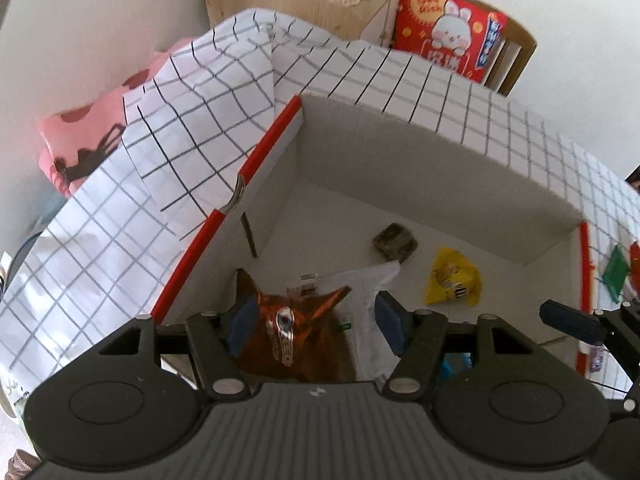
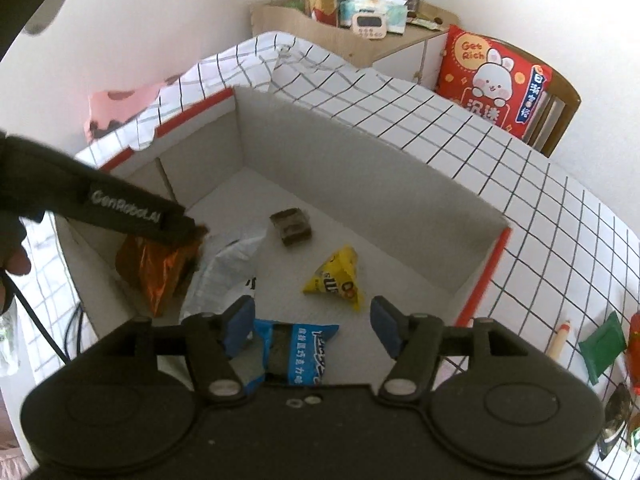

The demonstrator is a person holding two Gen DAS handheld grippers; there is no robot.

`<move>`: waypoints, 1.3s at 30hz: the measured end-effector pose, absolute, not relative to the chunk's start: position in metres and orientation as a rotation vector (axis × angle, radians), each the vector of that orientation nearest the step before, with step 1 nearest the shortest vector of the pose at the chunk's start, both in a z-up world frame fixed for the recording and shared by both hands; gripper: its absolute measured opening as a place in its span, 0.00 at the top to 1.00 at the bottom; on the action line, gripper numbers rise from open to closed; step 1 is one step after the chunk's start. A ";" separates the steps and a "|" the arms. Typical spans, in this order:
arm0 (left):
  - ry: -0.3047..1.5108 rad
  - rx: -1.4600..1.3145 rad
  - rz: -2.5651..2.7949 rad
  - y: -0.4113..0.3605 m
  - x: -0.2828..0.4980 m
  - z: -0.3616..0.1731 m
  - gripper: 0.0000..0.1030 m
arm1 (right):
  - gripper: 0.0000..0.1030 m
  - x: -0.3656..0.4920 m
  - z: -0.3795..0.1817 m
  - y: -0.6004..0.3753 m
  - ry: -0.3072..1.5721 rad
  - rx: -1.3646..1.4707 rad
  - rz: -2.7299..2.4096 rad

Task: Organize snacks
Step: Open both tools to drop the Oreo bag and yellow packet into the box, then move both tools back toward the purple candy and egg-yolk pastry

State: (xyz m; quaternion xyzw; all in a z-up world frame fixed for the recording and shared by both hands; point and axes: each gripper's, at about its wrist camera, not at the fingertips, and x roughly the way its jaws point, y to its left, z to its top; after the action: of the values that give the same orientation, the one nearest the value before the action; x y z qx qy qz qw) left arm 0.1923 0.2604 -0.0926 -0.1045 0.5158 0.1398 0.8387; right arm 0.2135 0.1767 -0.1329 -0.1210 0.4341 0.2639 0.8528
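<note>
A white cardboard box with red edges [image 1: 256, 164] [image 2: 486, 268] stands on the grid cloth. Inside lie a yellow M&M's packet [image 1: 452, 278] [image 2: 336, 276], a dark brown square snack [image 1: 394, 242] [image 2: 291, 226], a white packet [image 1: 372, 292] [image 2: 224, 268], a blue packet [image 2: 296, 346] and an orange-brown foil packet [image 1: 296, 332] [image 2: 156, 268]. My left gripper [image 1: 316, 322] is open over the box, the foil packet between its spread blue pads. It shows as a dark arm in the right wrist view [image 2: 132, 216]. My right gripper [image 2: 312, 326] is open above the blue packet; one finger shows in the left wrist view [image 1: 572, 320].
Green [image 2: 602, 346] and red [image 2: 634, 344] packets and a wooden stick [image 2: 560, 338] lie on the cloth to the right of the box. A wooden shelf [image 2: 320, 36] with bottles and tissues, a red rabbit cushion [image 2: 496, 80] and a pink bag [image 1: 80, 148] stand behind.
</note>
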 end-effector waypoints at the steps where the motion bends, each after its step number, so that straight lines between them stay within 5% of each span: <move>1: 1.079 -0.222 0.293 0.259 0.190 -0.089 0.38 | 0.37 0.212 -0.130 0.173 0.908 -0.243 0.557; 35: 0.826 -0.138 0.051 0.111 0.121 -0.022 0.31 | 0.11 0.135 -0.051 -0.002 0.733 0.066 0.455; 39: 0.812 -0.141 0.019 0.088 0.119 -0.024 0.24 | 0.08 0.128 -0.053 -0.029 0.720 0.092 0.419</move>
State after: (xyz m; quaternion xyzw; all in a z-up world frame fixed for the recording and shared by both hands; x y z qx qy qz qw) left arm 0.1192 0.0884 -0.0245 -0.0688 0.3947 0.0090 0.9162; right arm 0.1276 -0.0287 -0.0529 0.0445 0.3495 0.2036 0.9135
